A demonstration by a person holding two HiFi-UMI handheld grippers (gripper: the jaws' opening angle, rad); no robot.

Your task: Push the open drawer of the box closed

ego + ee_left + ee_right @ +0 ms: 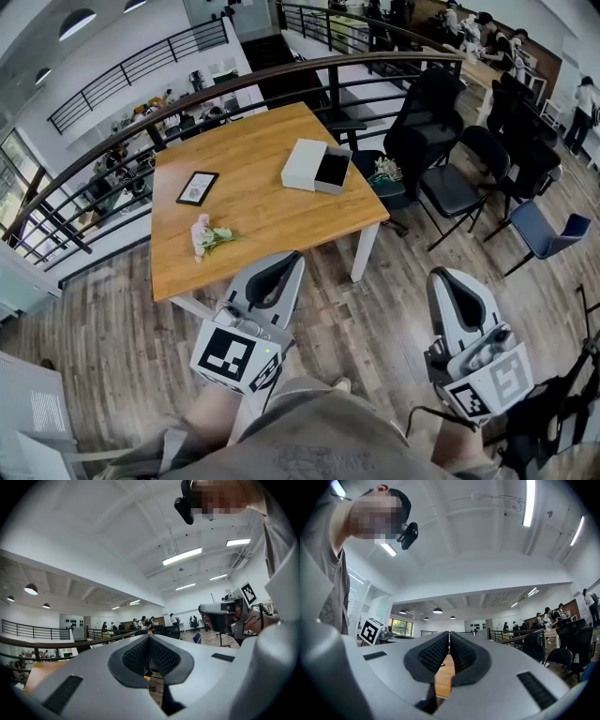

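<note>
Head view: the box [305, 163] sat on the table [253, 220], drawer [332, 170] open, well apart from your left gripper [278, 267] and right gripper [449, 283]. Left gripper view: jaws met, empty. Right gripper view: same. The box looked light and slide-prone; the drawer's front was your pushing spot.

On table [262, 178]: box [305, 163] at far right, drawer [333, 171] out to its right; frame [197, 187] at left; flowers [208, 234] nr front edge. Chairs [450, 187] right of table.
</note>
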